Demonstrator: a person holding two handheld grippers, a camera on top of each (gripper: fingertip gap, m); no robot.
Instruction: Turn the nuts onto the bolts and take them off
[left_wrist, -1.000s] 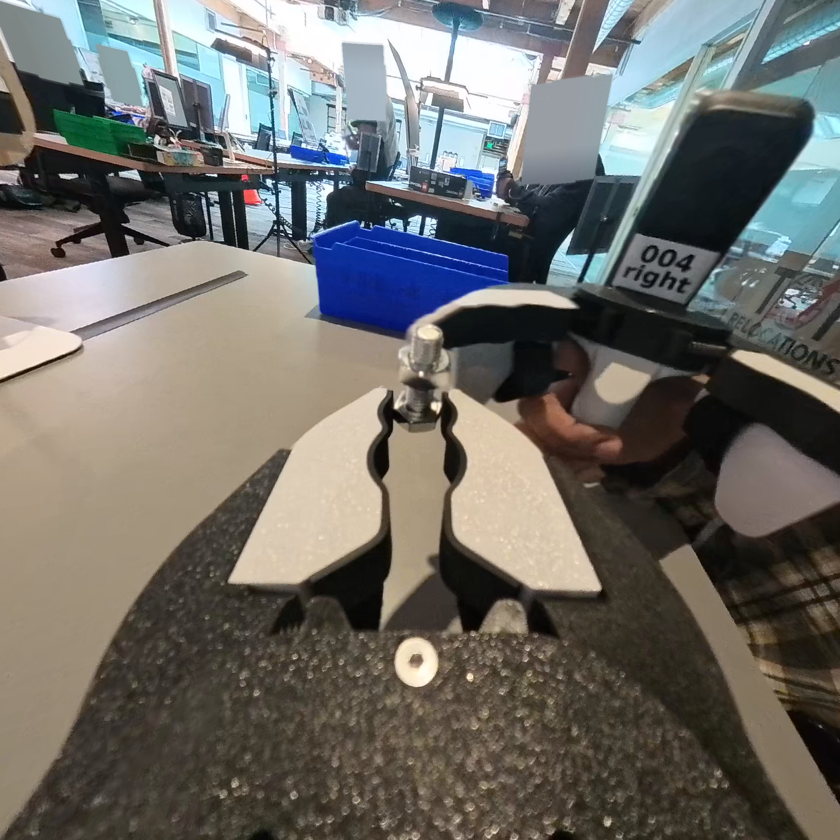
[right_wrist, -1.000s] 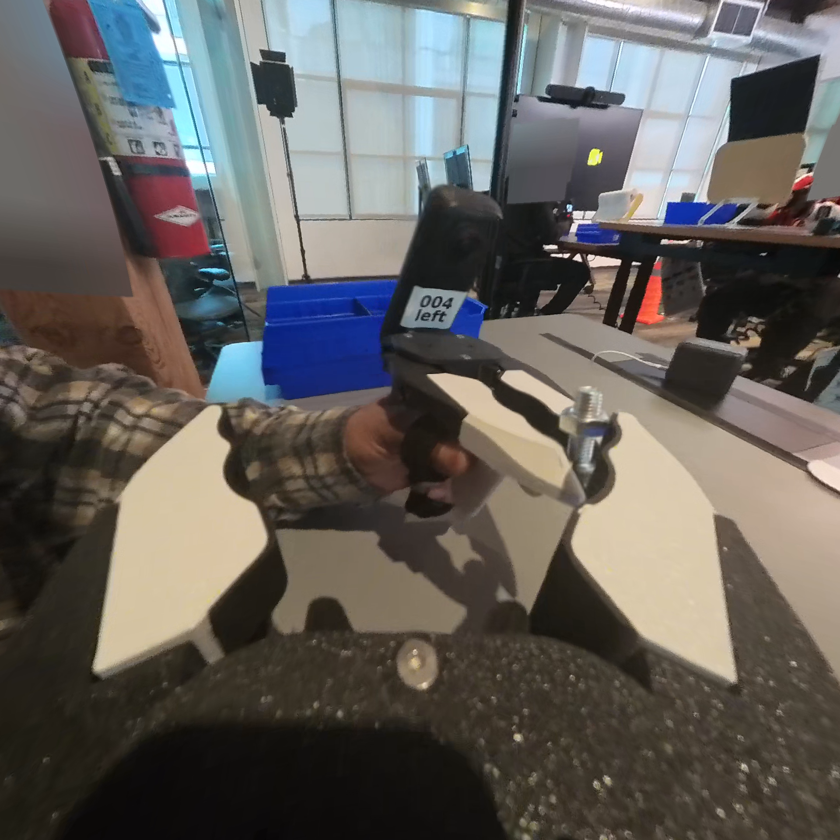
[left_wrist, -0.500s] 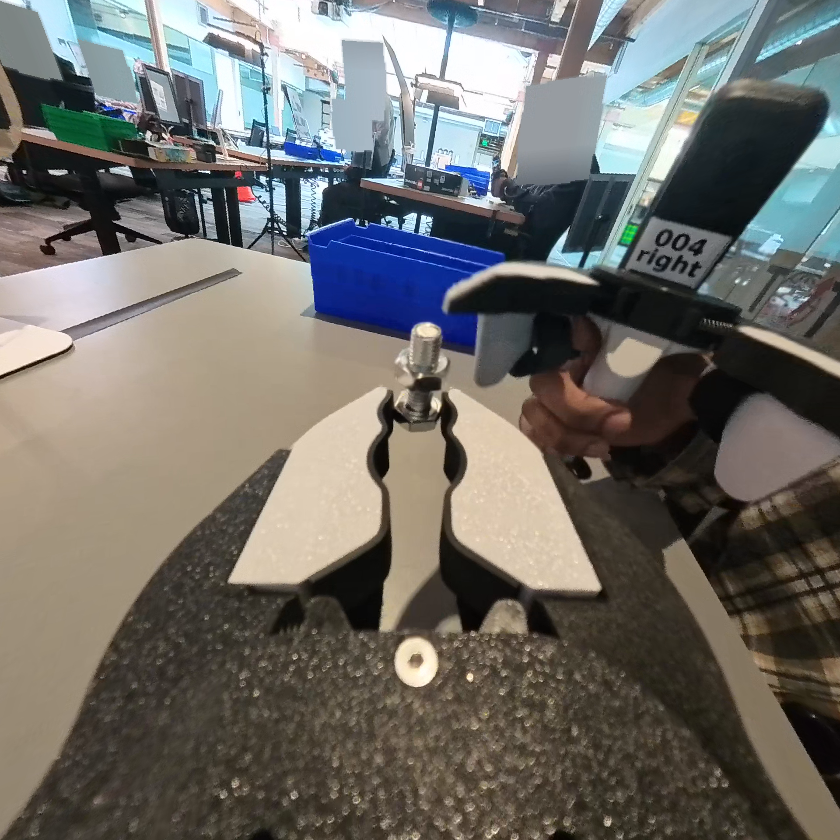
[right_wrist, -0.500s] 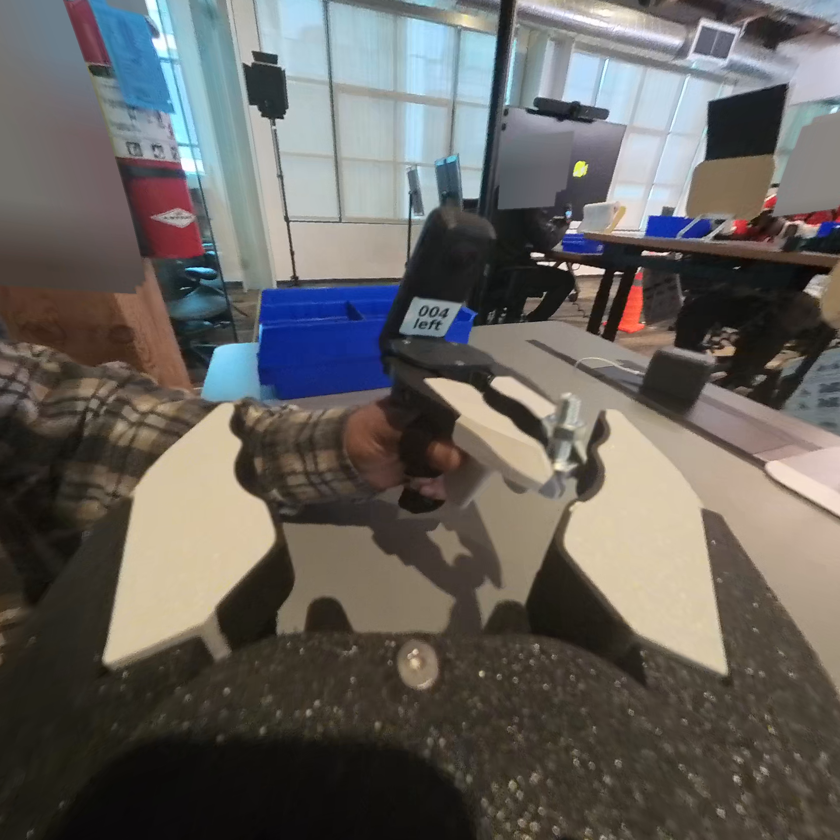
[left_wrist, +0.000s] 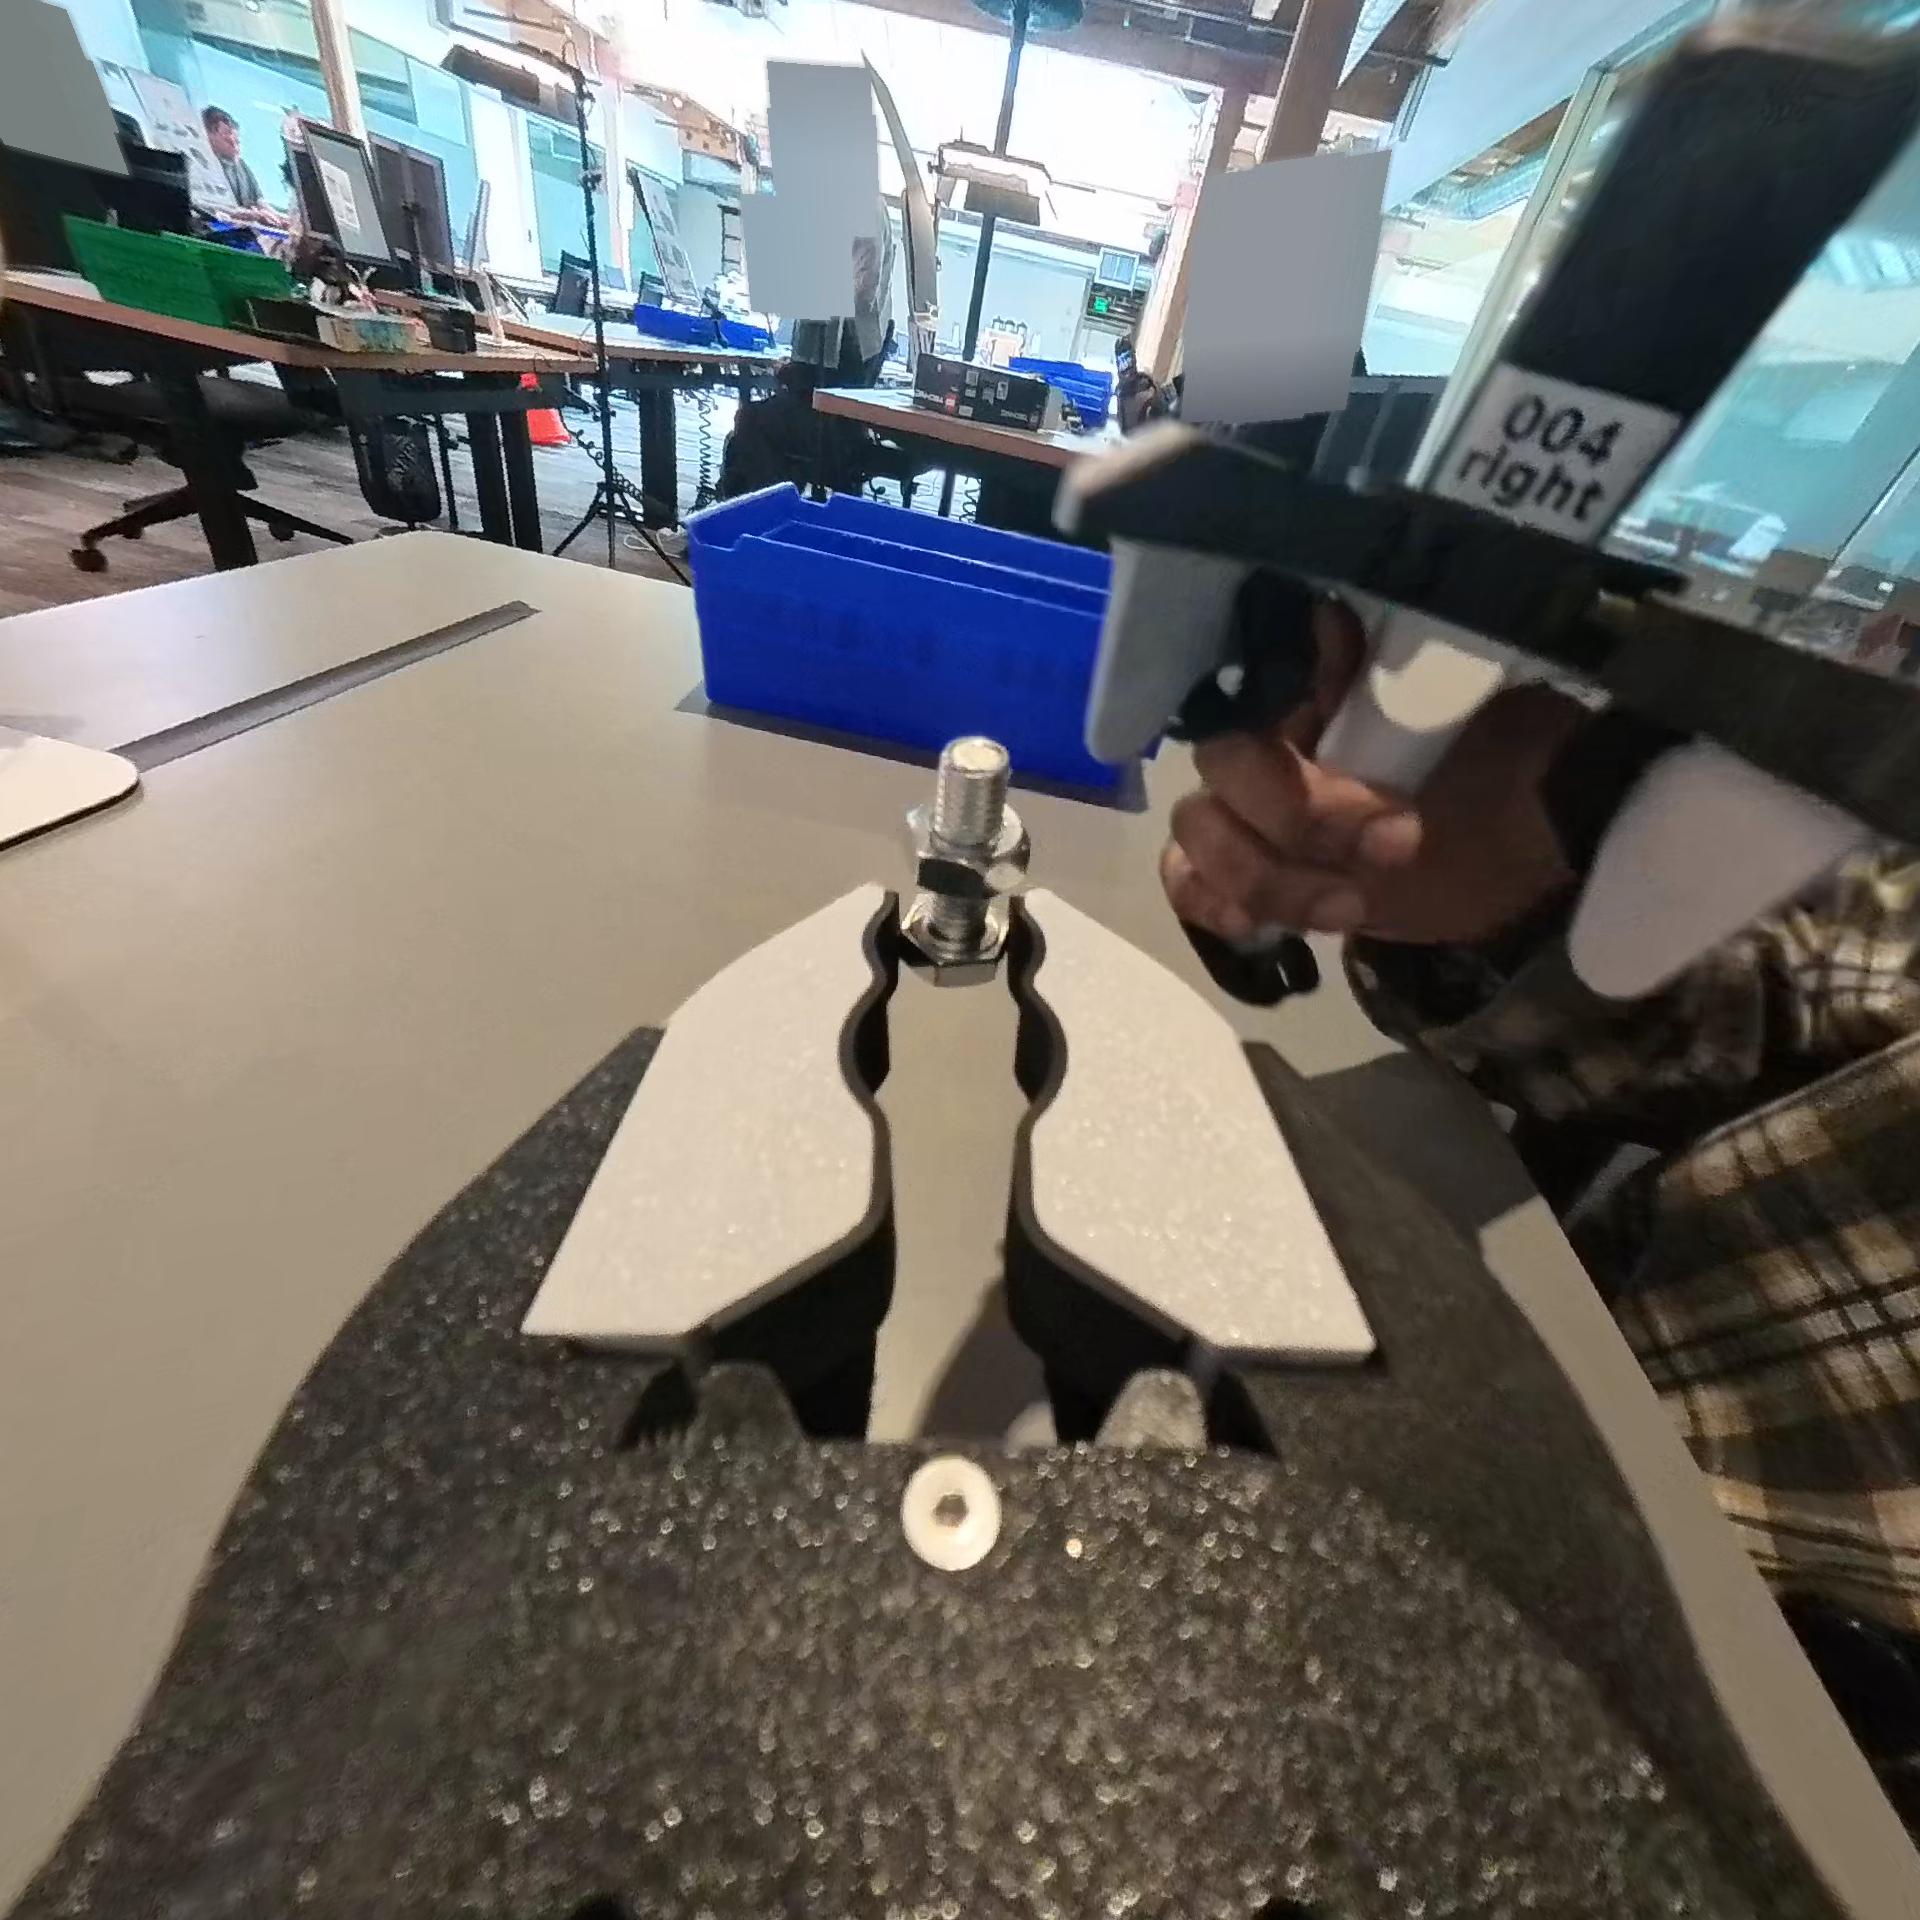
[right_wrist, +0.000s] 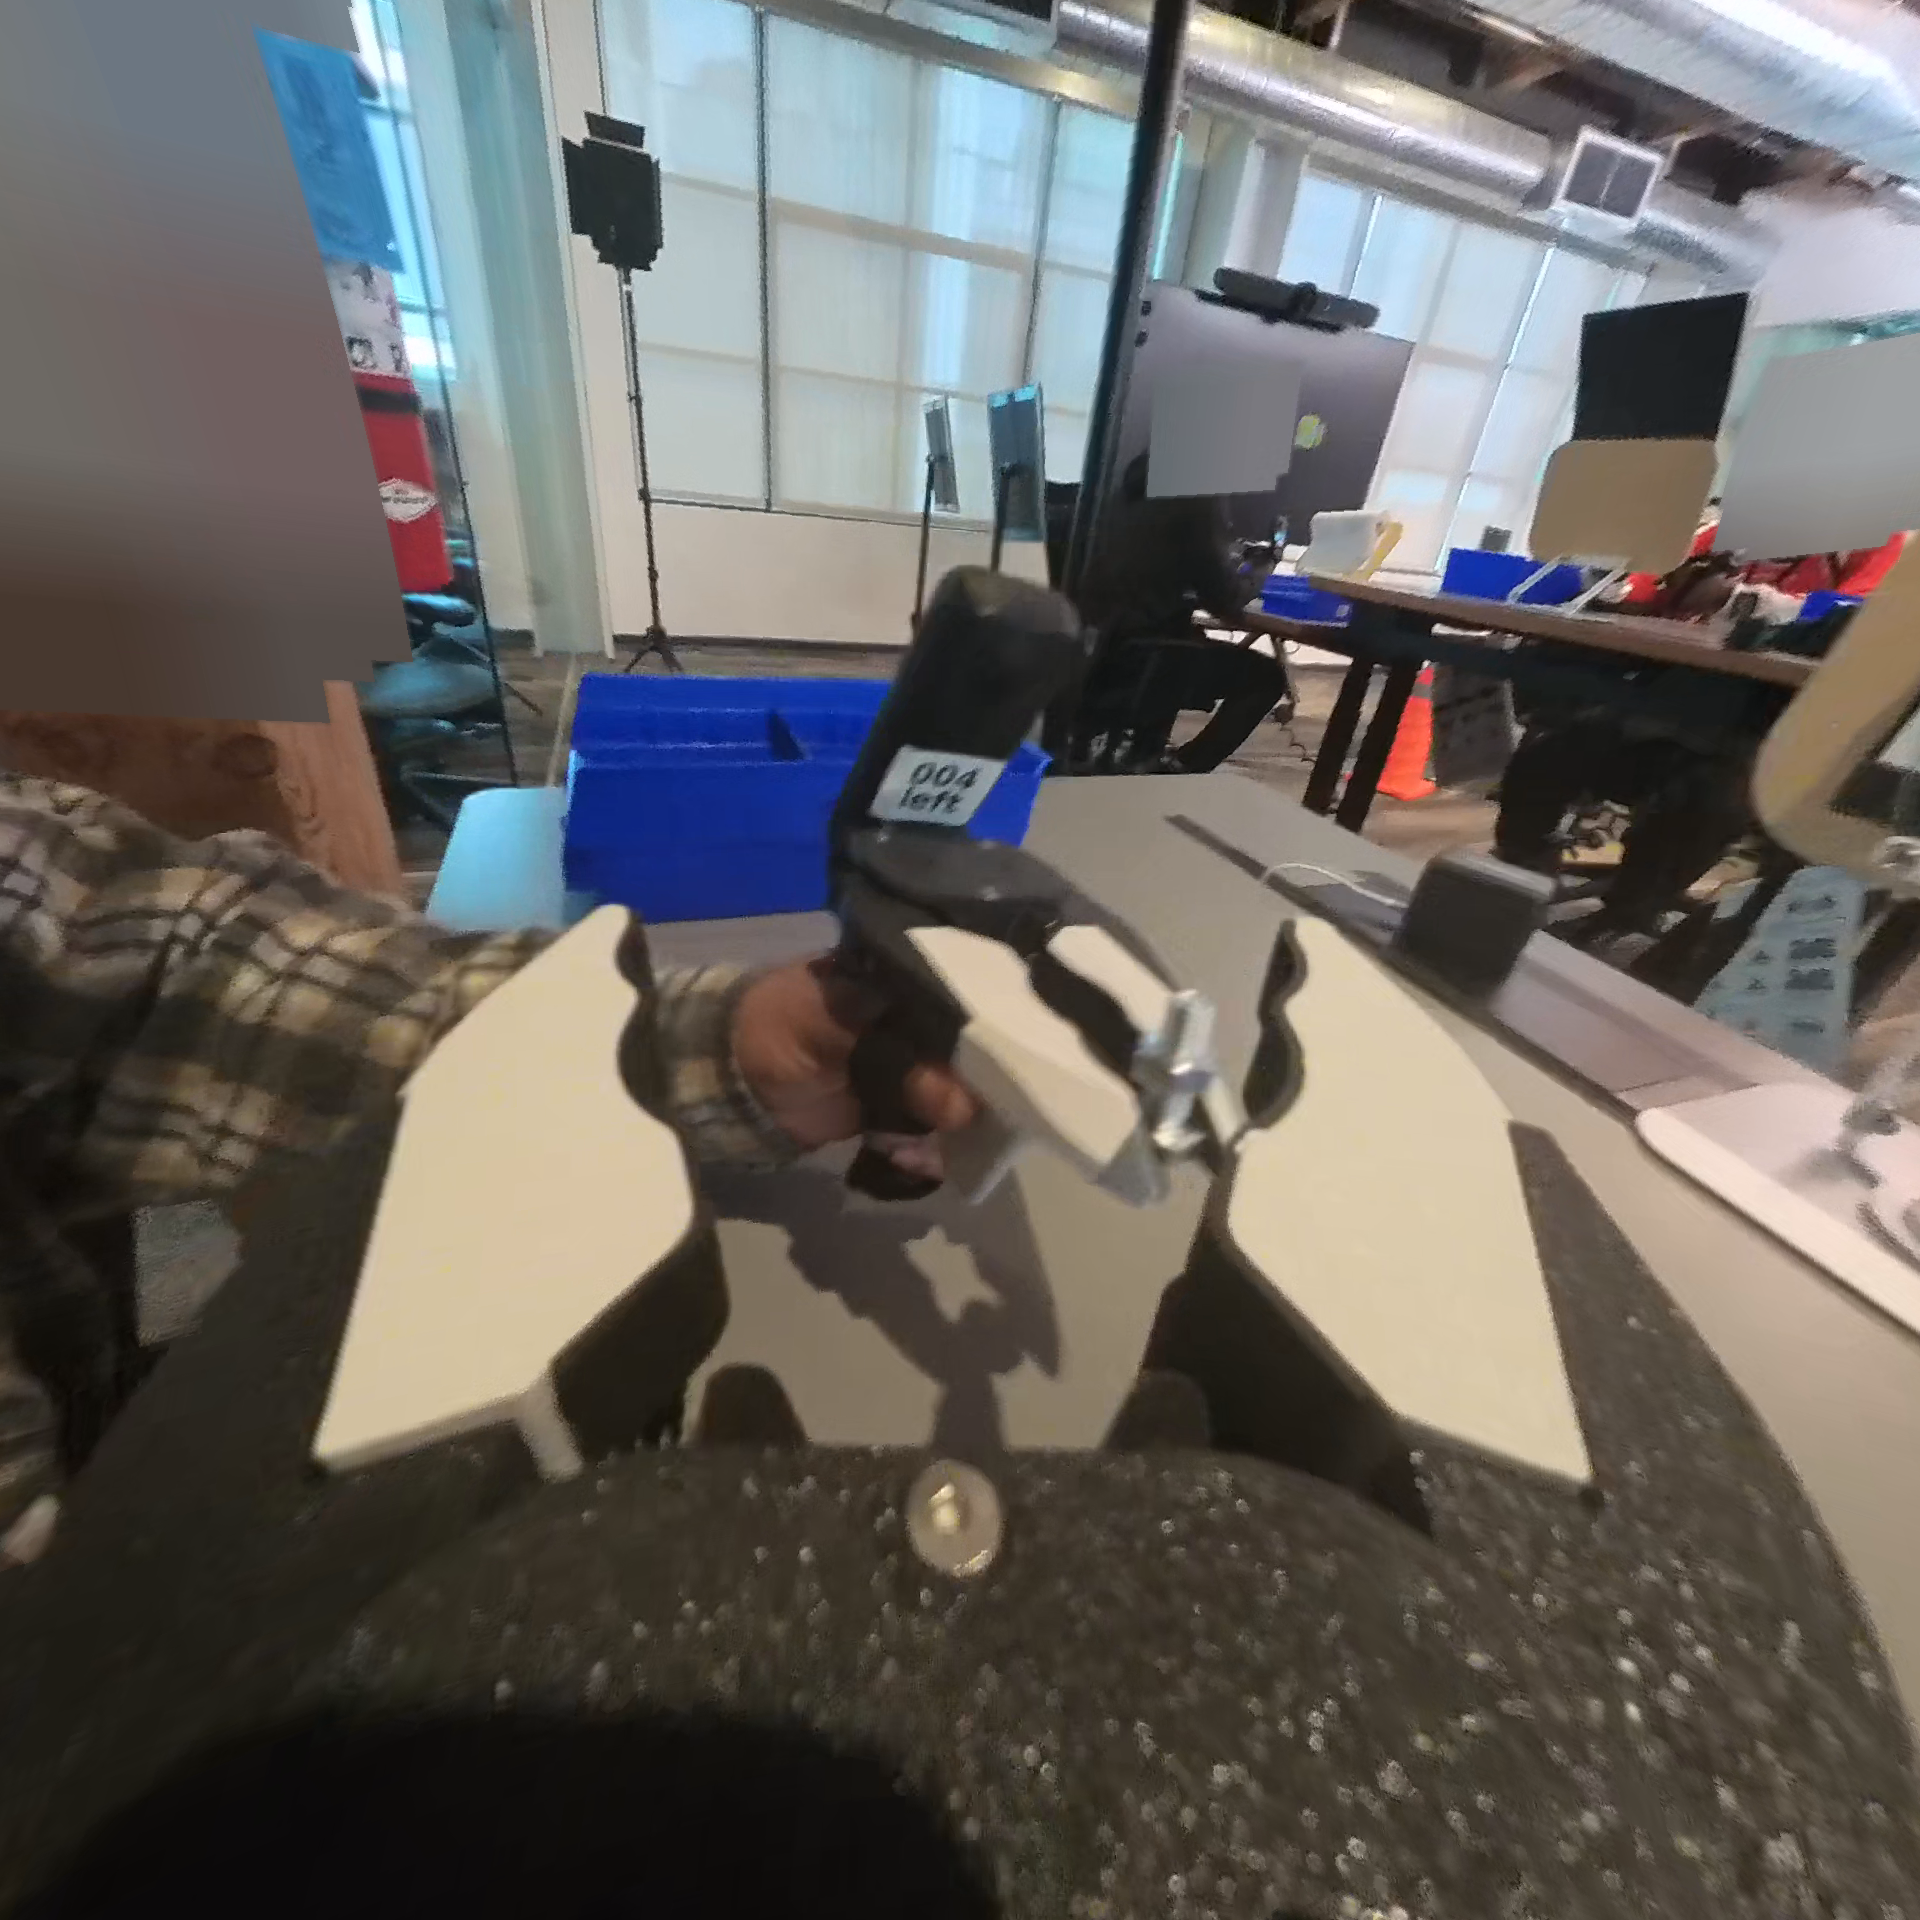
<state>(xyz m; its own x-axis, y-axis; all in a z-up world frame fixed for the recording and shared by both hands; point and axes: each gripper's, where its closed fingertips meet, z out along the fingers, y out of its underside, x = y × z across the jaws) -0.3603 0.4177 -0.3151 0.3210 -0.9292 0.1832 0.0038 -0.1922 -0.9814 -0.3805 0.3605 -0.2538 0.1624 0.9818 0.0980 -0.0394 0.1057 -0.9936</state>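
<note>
Silver bolt (left_wrist: 954, 883) upright, hex head clamped between left fingers (left_wrist: 1049, 977) at their tips, threaded shank pointing up. Silver nut (left_wrist: 966, 854) threaded partway down, just above the fingers. In right view, bolt (right_wrist: 1176, 1070) sits tilted, apart from right fingers (right_wrist: 1340, 1143).

Left wrist view: the camera sits just behind the left gripper (left_wrist: 951, 940), low over the grey table (left_wrist: 364, 935), facing forward along the fingers toward the blue bin (left_wrist: 894, 634) and the desks beyond. Right wrist view: the camera rides behind the right gripper (right_wrist: 956, 1049), aimed across the same table toward the windows. Both views share the bolt (left_wrist: 964, 821) (right_wrist: 1179, 1070), the bin, and each other's gripper at close range.
</note>
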